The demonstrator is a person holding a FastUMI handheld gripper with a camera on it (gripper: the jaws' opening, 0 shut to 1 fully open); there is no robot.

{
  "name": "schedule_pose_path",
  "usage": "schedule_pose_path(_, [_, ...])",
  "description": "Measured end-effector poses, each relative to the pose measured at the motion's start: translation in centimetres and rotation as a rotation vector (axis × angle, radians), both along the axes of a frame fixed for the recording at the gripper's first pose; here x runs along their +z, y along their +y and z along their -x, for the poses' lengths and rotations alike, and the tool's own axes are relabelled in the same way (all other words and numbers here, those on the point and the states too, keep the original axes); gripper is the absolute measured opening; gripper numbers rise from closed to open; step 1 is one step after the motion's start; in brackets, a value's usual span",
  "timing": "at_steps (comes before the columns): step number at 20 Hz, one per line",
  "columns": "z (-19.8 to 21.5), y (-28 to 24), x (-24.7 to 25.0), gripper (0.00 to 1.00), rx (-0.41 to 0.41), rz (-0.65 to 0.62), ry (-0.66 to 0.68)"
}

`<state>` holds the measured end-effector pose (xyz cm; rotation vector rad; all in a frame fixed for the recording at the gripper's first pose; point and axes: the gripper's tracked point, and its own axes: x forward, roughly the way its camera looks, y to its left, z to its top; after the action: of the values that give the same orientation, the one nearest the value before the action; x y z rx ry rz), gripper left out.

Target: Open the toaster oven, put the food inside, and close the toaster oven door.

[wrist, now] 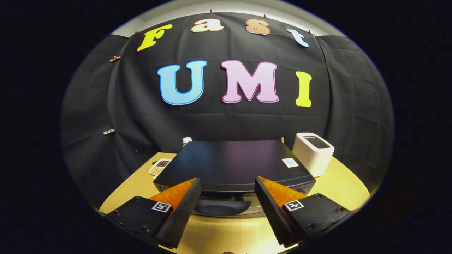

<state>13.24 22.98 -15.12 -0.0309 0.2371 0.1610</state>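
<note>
The black toaster oven [233, 164] sits on the wooden table [339, 187], seen from above and in front. Its dark curved door handle [222, 207] runs along the front top edge, just ahead of my fingers and between them. My gripper [227, 183] is open, its two black fingers with orange backing spread to either side of the handle, touching nothing. I cannot tell from this angle whether the door is closed. A small tray of food [159, 167] with brown and pale contents lies left of the oven.
A white slot toaster [313, 152] stands at the oven's right rear. A small white container with a green band [186, 140] peeks up behind the oven's left rear corner. The black cloth wall rises close behind the table.
</note>
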Motion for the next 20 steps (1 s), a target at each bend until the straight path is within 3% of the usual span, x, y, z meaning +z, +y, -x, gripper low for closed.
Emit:
schedule_pose_path(4, [-0.4,0.8,-2.9,0.99,-0.006,0.001,0.045])
schedule_pose_path(11, [-0.2,0.9,-3.0,0.97,-0.018,0.018,0.029])
schedule_pose_path(20, [5.1,0.1,-5.3,0.97,0.008,0.029,0.1])
